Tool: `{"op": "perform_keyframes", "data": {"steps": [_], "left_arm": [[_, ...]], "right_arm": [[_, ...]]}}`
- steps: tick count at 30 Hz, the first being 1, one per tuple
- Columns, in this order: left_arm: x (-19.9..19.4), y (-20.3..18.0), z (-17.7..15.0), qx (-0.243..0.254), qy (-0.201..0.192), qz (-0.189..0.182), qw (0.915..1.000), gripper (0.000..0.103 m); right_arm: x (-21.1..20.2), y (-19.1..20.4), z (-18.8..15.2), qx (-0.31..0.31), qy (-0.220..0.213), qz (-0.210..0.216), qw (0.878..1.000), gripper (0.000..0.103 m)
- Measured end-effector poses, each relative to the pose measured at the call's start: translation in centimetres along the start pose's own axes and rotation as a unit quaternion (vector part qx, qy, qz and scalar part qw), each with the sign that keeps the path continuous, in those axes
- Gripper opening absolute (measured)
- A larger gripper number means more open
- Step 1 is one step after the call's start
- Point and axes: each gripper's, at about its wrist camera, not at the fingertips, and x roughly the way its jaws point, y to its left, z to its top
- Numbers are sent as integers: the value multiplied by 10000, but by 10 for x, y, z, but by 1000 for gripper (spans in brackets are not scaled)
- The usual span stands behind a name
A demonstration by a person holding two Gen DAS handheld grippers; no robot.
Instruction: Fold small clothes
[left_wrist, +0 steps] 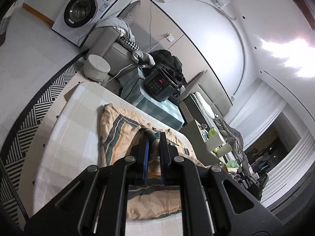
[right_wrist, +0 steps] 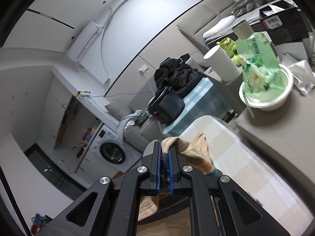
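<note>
A small peach garment with teal and grey stripes lies partly spread on the pale checked table. My left gripper is shut on a raised fold of that garment, lifted a little off the table. In the right wrist view my right gripper is shut on another edge of the same peach garment, which drapes over the right finger and hangs down beneath the jaws. The table shows blurred below it.
A teal checked box with a black cooker stands past the table's far edge. A white bowl with a green packet, a paper roll and a cup sit on a grey counter to the right. Sofa, washing machine behind.
</note>
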Motion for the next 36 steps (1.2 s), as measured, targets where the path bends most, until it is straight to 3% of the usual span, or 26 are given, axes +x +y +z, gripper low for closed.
{"op": "perform_keyframes", "data": {"steps": [13,20,23,26,27,30,31,34,36], "left_arm": [[138,50,67,-383,143,322,9986,6],[206,104,97,-706,190,768,9944,4],[230,122,98,-628,379,1017,9921,4],[245,129,94,-479,562,1212,9899,5],[248,130,93,-402,612,1251,9894,5],[251,125,86,-165,817,1258,9885,5],[250,121,83,-92,862,1226,9887,6],[241,102,67,157,1002,1189,9877,25],[239,91,61,205,1121,1134,9870,44]], "right_arm": [[131,9,26,-115,223,-424,9988,7],[202,-8,30,-134,504,-823,9952,7],[231,-14,22,-367,774,-1117,9900,7],[253,-25,15,-559,1230,-1579,9782,14],[256,-29,12,-610,1351,-1629,9754,22],[254,-34,4,-678,1640,-1286,9757,45],[251,-33,2,-734,1694,-1197,9755,46],[241,-27,-2,-921,1792,-1092,9734,47],[233,-25,-1,-908,1839,-992,9737,47]]}}
